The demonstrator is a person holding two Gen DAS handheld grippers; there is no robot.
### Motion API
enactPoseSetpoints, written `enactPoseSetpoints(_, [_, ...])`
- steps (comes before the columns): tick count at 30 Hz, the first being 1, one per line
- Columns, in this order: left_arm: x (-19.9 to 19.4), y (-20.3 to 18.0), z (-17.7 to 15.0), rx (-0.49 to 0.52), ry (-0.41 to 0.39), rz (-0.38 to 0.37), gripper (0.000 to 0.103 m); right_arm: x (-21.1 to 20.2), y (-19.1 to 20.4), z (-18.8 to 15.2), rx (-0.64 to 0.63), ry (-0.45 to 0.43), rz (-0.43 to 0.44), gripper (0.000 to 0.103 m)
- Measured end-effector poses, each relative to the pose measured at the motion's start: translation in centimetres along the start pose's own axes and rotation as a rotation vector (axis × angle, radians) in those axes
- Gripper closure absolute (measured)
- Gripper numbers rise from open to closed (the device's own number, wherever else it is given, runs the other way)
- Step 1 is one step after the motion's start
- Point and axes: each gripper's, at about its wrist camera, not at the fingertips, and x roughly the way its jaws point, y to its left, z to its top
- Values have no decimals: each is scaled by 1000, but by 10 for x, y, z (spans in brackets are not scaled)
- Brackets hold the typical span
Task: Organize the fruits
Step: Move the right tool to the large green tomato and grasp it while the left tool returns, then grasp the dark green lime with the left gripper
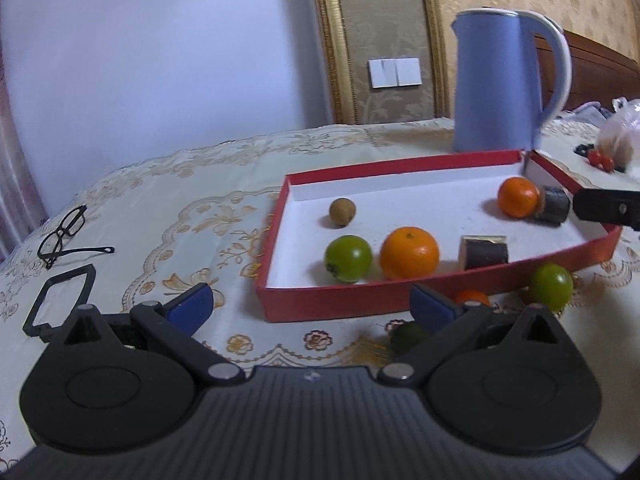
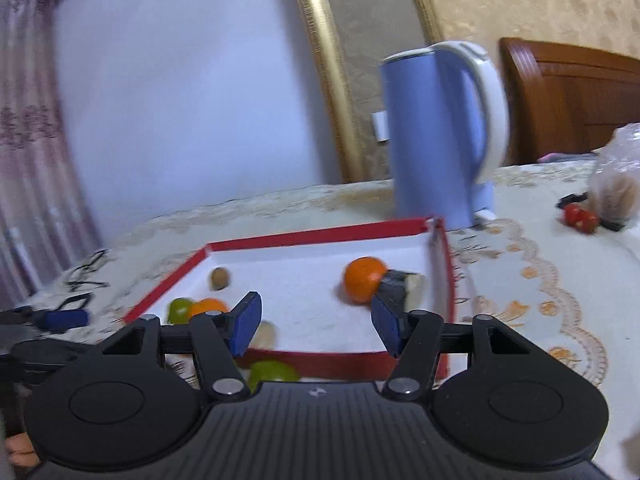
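Red tray [image 1: 340,304], shallow, white inside, sits on the cream embroidered tablecloth [image 1: 168,184], centre-right of the left wrist view.

In the tray, left wrist view:
- small brown fruit [image 1: 342,212], round, matte, toward the back left, on its own
- green fruit [image 1: 348,258], glossy, dark stem end at lower left, near the front wall
- big orange [image 1: 409,253], pitted skin, just beside the green fruit, on its right
- dark block [image 1: 484,251] with a pale end face, right of the big orange, near the front wall
- second orange [image 1: 518,197], smaller, far right corner, touching a second dark block [image 1: 554,205]

Outside the tray, lower right of that view: a green fruit [image 1: 551,286] just beside the front wall; an orange [image 1: 472,297] and a dark green fruit [image 1: 408,336] partly hidden behind the left gripper's finger.

Left gripper [image 1: 312,308]: jaws spread wide, nothing between the blue pads; low over the cloth in front of the tray's front left corner.

Right gripper [image 2: 316,322]: released, jaws partly apart, pads clear of everything, only tray floor between them. Right wrist view is motion-blurred; second orange and block sit just past its right finger, contact cannot be told.

Blue kettle [image 1: 500,80] stands behind the tray, upper right. Glasses [image 1: 66,236] lie at the left edge. Plastic bag [image 1: 618,136] and small red fruits [image 1: 600,159] at the far right.
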Motion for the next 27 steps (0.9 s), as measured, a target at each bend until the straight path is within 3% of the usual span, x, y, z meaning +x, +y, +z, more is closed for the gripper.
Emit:
enactPoseSetpoints(10, [-3, -3, -3, 17, 10, -94, 0, 9, 28, -13, -182, 120, 57, 44])
enactPoseSetpoints(14, [-8, -14, -6, 72, -20, -84, 0, 15, 33, -20, -224, 162, 36, 47])
enactPoseSetpoints(19, [-12, -23, -10, 131, -59, -64, 10, 20, 45, -28, -304, 183, 26, 47])
enactPoseSetpoints(21, [-13, -21, -9, 123, -50, -103, 16, 23, 44, -29, -305, 188, -3, 47])
enactPoseSetpoints(27, [-6, -20, -6, 98, 15, -237, 20, 31, 45, -32, -308, 219, -32, 51])
